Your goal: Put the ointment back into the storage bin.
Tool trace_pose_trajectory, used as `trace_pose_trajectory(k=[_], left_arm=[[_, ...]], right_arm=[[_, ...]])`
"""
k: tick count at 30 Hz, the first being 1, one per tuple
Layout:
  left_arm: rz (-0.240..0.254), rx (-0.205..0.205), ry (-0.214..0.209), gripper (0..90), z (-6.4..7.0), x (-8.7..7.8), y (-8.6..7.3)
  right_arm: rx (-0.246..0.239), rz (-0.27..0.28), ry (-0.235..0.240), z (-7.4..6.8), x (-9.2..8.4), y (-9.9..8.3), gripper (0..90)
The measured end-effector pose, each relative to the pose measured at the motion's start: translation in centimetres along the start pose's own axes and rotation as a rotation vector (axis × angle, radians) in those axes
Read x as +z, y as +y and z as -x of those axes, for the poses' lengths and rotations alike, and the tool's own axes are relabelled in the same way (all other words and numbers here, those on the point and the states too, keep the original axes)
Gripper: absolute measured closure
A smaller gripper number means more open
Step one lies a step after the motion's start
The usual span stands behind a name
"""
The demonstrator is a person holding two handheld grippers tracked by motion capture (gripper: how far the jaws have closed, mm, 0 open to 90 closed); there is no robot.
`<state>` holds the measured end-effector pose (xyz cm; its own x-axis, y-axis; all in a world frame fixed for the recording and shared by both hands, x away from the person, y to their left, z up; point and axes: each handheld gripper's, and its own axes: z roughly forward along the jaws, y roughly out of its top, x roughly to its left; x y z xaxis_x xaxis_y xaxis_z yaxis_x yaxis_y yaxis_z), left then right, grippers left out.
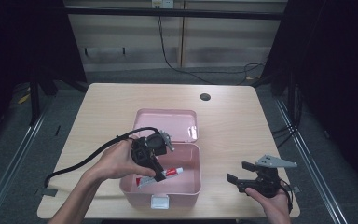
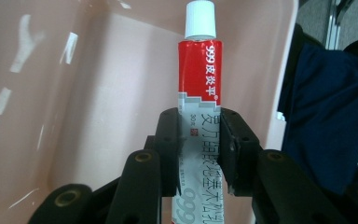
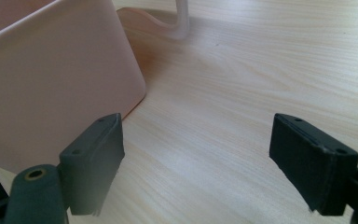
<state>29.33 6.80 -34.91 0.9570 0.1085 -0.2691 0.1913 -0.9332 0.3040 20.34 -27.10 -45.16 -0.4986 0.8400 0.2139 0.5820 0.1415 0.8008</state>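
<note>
Wooden table (image 1: 102,116), pink box (image 1: 186,186), red-and-silver tube (image 2: 199,93), white cap, printed text

The table (image 1: 107,112) is a rectangular top of pale wood grain with rounded corners, seen whole from the high view. Near its far edge, right of centre, sits a small dark round cable hole (image 1: 205,97). Standing directly on the table, toward the near edge and about midway across, is a pink plastic box (image 1: 186,186); its hinged lid (image 1: 168,122) lies open behind it, leaning back over the tabletop. A white latch (image 1: 160,201) shows on the box's near wall. In the right gripper view the box's rounded corner (image 3: 51,79) meets the bare wood. A black cable (image 1: 74,163) trails across the table's left part to its near corner.
</note>
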Motion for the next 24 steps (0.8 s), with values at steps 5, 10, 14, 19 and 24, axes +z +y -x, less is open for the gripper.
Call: trace_pose_trajectory(k=[5, 10, 14, 19, 24], left_arm=[[-0.031, 0.004, -0.011, 70.6, -0.1, 1.3, 0.4], [-0.036, -0.001, -0.032, 70.7, -0.3, 2.1, 0.6], [-0.045, 0.001, -0.035, 70.6, -0.4, 2.5, 0.7], [-0.061, -0.006, -0.043, 70.6, -0.7, 3.3, 0.7], [-0.072, -0.025, -0.048, 70.6, -1.0, 4.0, 0.6]], right_arm=[[0.000, 0.000, 0.000, 0.0, 0.0, 0.0, 17.4], [0.002, 0.000, 0.002, 0.0, 0.0, 0.0, 17.4], [0.001, -0.001, 0.001, 0.0, 0.0, 0.0, 17.3], [0.004, -0.004, -0.002, 0.1, 0.0, 0.0, 17.3], [0.004, -0.005, -0.005, 0.1, 0.0, 0.0, 17.3]])
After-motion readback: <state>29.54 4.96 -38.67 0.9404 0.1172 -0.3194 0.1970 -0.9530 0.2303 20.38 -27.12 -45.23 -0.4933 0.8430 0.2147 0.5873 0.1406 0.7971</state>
